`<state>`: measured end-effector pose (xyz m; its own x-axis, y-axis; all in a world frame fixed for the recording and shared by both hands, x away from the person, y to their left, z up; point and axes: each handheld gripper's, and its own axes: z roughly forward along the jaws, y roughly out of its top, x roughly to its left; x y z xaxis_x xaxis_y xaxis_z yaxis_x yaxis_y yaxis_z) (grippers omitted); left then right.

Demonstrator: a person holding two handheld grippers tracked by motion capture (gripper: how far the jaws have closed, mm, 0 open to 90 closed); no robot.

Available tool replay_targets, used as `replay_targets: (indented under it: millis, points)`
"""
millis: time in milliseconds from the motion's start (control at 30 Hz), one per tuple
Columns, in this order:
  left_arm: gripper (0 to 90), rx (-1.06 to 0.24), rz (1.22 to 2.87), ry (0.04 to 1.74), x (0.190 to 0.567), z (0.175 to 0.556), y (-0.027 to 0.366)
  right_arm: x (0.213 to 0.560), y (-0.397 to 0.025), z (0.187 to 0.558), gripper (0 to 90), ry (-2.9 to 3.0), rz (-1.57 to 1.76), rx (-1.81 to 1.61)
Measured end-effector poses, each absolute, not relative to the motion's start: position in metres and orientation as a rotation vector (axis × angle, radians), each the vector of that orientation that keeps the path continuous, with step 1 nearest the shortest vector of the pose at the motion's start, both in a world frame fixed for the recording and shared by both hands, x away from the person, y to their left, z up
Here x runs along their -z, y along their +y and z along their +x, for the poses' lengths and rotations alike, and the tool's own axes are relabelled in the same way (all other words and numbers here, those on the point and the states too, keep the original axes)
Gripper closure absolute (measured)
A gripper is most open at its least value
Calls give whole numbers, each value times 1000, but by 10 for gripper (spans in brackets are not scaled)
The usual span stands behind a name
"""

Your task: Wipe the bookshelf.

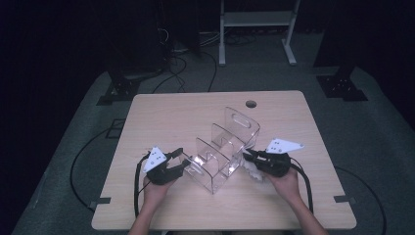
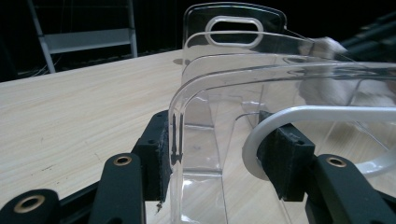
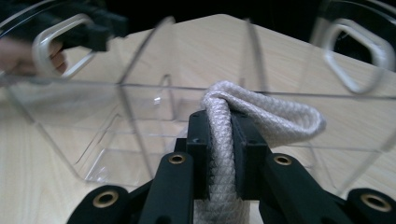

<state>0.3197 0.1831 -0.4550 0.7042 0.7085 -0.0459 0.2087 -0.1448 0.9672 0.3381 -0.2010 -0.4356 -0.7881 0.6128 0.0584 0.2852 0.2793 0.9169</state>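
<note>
Seen from above on a wooden worktop (image 1: 161, 112): a clear acrylic divider rack (image 1: 222, 149), set nearer the front edge than the back, long axis running diagonally from front-left toward back-right, tall handled end panel (image 1: 241, 122) facing the back right corner. Left gripper (image 1: 178, 161) clamped on the rack's low front-left end, pads (image 2: 159, 161) pressed either side of the clear wall and its curved handle (image 2: 299, 116) in the left gripper view. Right gripper (image 1: 249, 159) at the rack's right side, near the worktop's front right, pinched shut on a white braided rope (image 3: 224, 140). In the right gripper view, rope gripped upright between the pads, folded into a loop (image 3: 280, 116) just above the fingertips, bend pointing away toward the rack's side wall (image 3: 140, 116). Rope just beside that wall; touching or not, impossible to tell. Slotted end panel (image 2: 233, 28) rising at the far end in the left gripper view.
</note>
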Motion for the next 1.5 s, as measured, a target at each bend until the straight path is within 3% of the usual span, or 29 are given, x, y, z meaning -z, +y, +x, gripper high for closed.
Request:
replay_targets:
  millis: [100, 433, 1333, 1500]
  points:
    - [482, -512, 1698, 742, 455, 320, 183, 441, -213, 353, 784, 2196, 930, -1527]
    - [482, -522, 1700, 746, 455, 320, 184, 454, -198, 347, 785, 2257, 899, -1501]
    - [478, -518, 1696, 767, 454, 320, 185, 444, -152, 303, 785, 2357, 658, -1525]
    - [440, -499, 1692, 759, 454, 320, 185, 441, -163, 316, 785, 2309, 748, -1547]
